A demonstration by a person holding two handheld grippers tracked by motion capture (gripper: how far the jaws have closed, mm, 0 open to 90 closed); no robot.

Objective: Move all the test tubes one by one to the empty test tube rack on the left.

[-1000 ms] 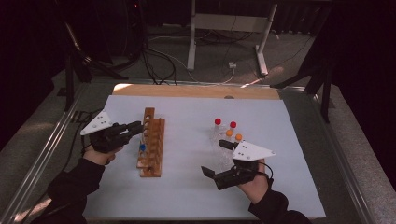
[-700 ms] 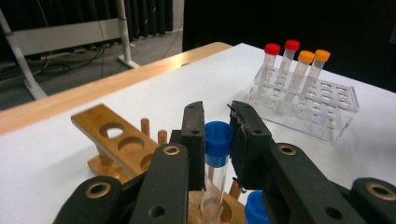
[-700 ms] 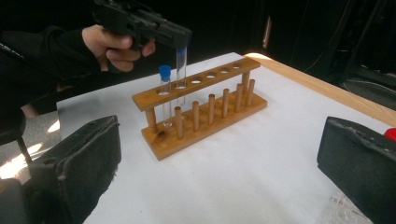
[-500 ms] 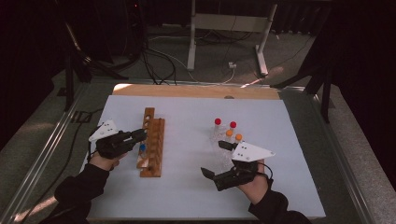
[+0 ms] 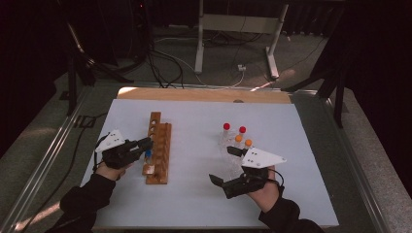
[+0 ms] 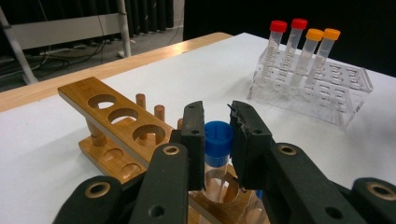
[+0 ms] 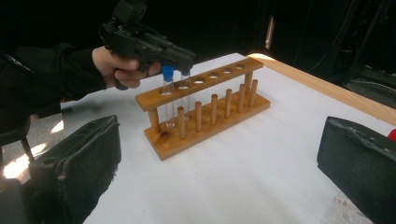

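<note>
While the blue-capped tube (image 6: 217,148) stands upright in a hole of the wooden rack (image 6: 108,122), my left gripper (image 6: 215,122) has its jaws on either side of the cap; they sit very close to it, but I cannot tell whether they actually press on it. From the right gripper view I see that tube (image 7: 185,95) under the left gripper (image 7: 180,58), with a second blue-capped tube (image 7: 167,95) standing in the end hole just beside it, toward the hand. Both tubes reach down to the rack's base, among its row of pegs. Beyond the gripper the rack's remaining holes run on away from it.

Farther ahead and to the right of my left gripper stands a clear rack (image 6: 327,86) with two red-capped tubes (image 6: 276,46) and two orange-capped tubes (image 6: 312,51), all upright at its far end.

My right gripper (image 5: 228,165) hovers over the white tabletop (image 5: 194,189), just on my side of the clear rack (image 5: 233,145), jaws spread wide with nothing between them. Its jaws frame the wooden rack (image 7: 205,112), which is well apart from it.
</note>
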